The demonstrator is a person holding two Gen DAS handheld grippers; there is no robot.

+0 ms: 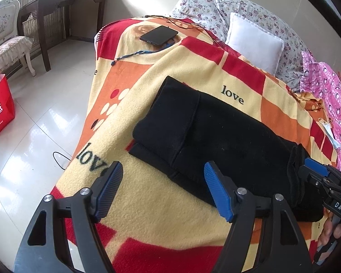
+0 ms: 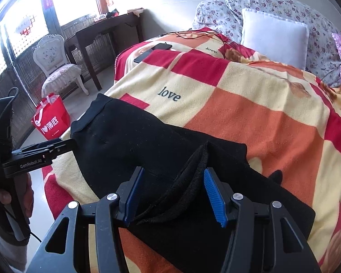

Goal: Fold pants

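Black pants [image 1: 216, 132] lie folded on a red, orange and cream "love" blanket [image 1: 170, 72] on the bed. My left gripper [image 1: 162, 190] is open and empty, just in front of the pants' near left edge. My right gripper [image 2: 174, 195] is open, its jaws standing either side of a raised fold of the pants [image 2: 186, 182]. It also shows at the right in the left wrist view [image 1: 316, 170], at the pants' bunched end. The left gripper shows in the right wrist view [image 2: 59, 146] at the pants' left edge.
A black phone [image 1: 159, 35] with a blue lanyard lies far on the blanket. A white pillow [image 1: 254, 43], floral cushions [image 1: 250, 6] and pink clothes [image 1: 327, 95] are at the right. A red bag [image 1: 0, 104], a chair [image 1: 6, 43] and a dark desk [image 1: 68, 2] stand on the tiled floor.
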